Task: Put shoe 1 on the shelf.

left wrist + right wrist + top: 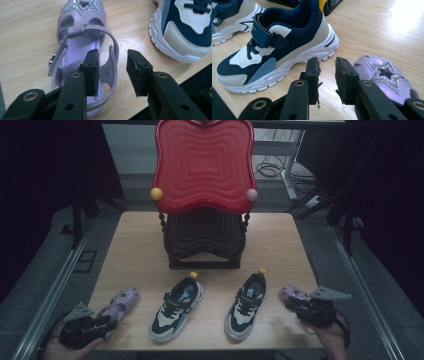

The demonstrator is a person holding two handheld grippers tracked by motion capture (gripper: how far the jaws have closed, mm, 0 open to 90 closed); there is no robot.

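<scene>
right sandal point(384, 77) heel perhaps behind tongs

My left gripper point(102, 325) sits at seven o'clock, jaws apart, gripping nothing. My right gripper point(295, 304) rests at four o'clock, jaws seemingly parted too.

Two purple sandals at the near corners of my table

The left purple sandal point(82, 47) lies flat near the front left edge. I see a sparkly star on its toe, an open ankle strap and a white label inside the heel. Its toe points away from me, toward a blue and white sneaker just beside it. The right purple sandal point(384, 75) lies near the front right edge, with the same sparkly star on top.
</scene>
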